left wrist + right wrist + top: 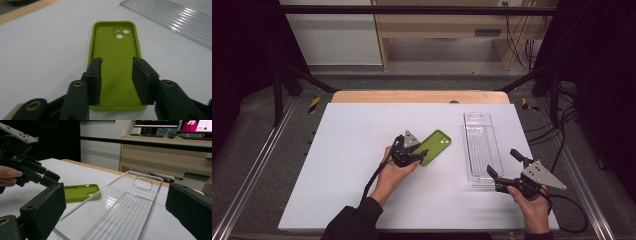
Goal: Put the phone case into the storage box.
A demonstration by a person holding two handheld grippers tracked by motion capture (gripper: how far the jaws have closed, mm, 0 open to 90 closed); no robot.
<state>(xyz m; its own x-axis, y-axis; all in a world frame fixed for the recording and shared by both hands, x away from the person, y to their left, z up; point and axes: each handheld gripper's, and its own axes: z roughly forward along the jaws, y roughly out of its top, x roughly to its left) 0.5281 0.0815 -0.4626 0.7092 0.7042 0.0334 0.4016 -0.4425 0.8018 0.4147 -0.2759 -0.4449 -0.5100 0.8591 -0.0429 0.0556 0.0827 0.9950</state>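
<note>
— One soft green phone case (435, 146) lies open side up on the white table (347, 165), near the middle. See its camera holes at the far end?

— Yes! And what is the left gripper (413, 156) doing?

— Its two black jaws stand at the near end of the green case, one along each long side wall. They look like they squeeze the case from both sides, and it is flat on the table.

— What is next to it?

— A long clear plastic tray (482, 147) with ridges on its floor. It lies to the right of the case, near but apart.

— And the right gripper (501, 170)?

— A hand holds it at the near end of the tray. Its jaws stand wide apart with nothing in them.
</note>
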